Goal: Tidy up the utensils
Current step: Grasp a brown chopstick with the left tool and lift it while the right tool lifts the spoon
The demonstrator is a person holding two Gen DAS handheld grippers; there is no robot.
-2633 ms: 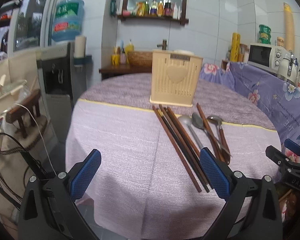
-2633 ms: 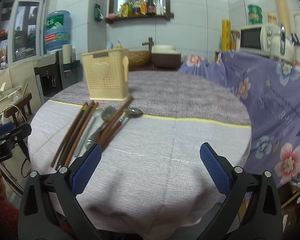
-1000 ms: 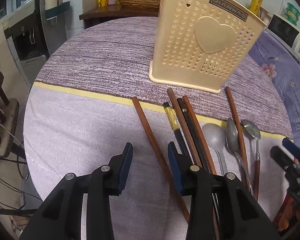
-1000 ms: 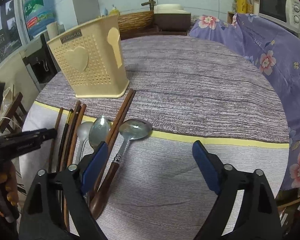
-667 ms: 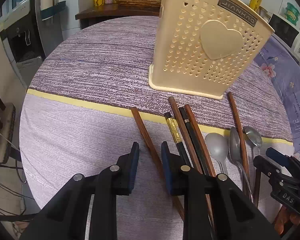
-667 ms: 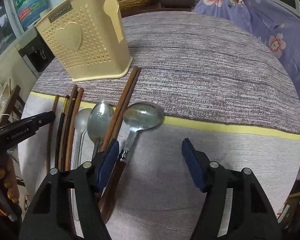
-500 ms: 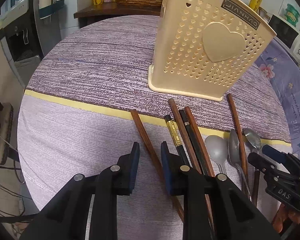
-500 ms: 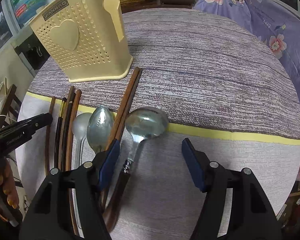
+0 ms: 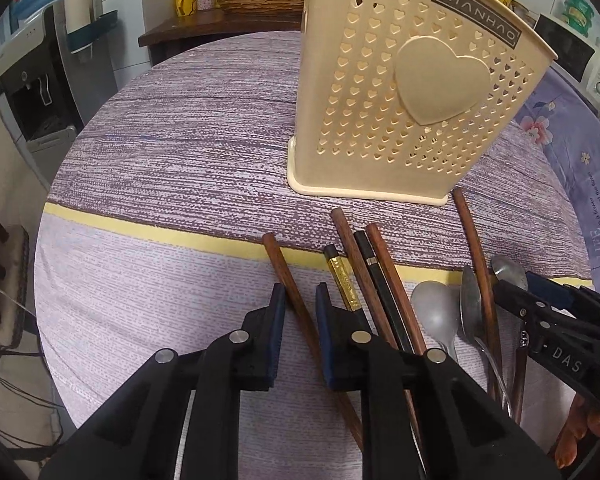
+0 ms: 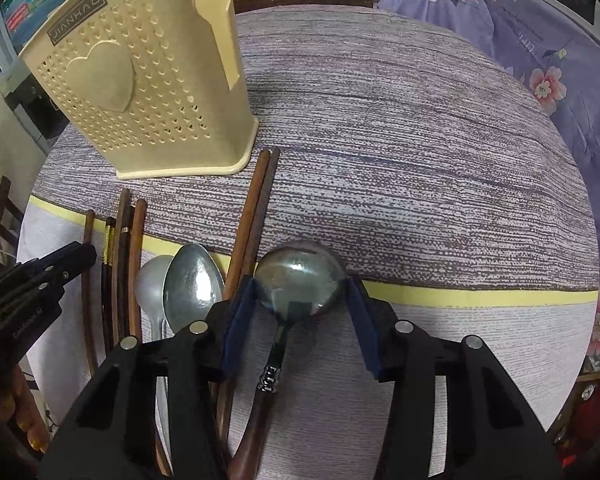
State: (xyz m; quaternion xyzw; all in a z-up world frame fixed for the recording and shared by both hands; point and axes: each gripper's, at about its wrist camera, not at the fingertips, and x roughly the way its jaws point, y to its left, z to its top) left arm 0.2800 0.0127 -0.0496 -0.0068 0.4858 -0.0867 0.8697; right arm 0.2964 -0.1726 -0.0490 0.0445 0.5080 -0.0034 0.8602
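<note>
A cream perforated utensil holder (image 9: 412, 100) stands upright on the round table. In front of it lie several brown and black chopsticks and three spoons. My left gripper (image 9: 300, 296) is low over the cloth, and its jaws are closing around the leftmost brown chopstick (image 9: 284, 268). A sliver of gap still shows beside the right pad. My right gripper (image 10: 301, 286) straddles the bowl of the round steel spoon (image 10: 300, 276) with a wooden handle. Its jaws are closing, and the pads (image 10: 240, 312) sit just at the bowl's edges. A steel spoon (image 10: 194, 284) and a grey spoon (image 10: 152, 280) lie to its left.
The table (image 10: 420, 140) wears a purple cloth with a yellow stripe (image 10: 480, 296). Two long brown chopsticks (image 10: 256, 200) lie between the spoons. A floral purple cover (image 10: 540, 52) is at the far right. A water dispenser (image 9: 40, 92) and a wooden sideboard (image 9: 220, 28) stand beyond the table.
Both grippers came closer to the utensils. The left jaws narrowed around the leftmost chopstick. The right jaws narrowed from wide apart to the sides of the round spoon's bowl.
</note>
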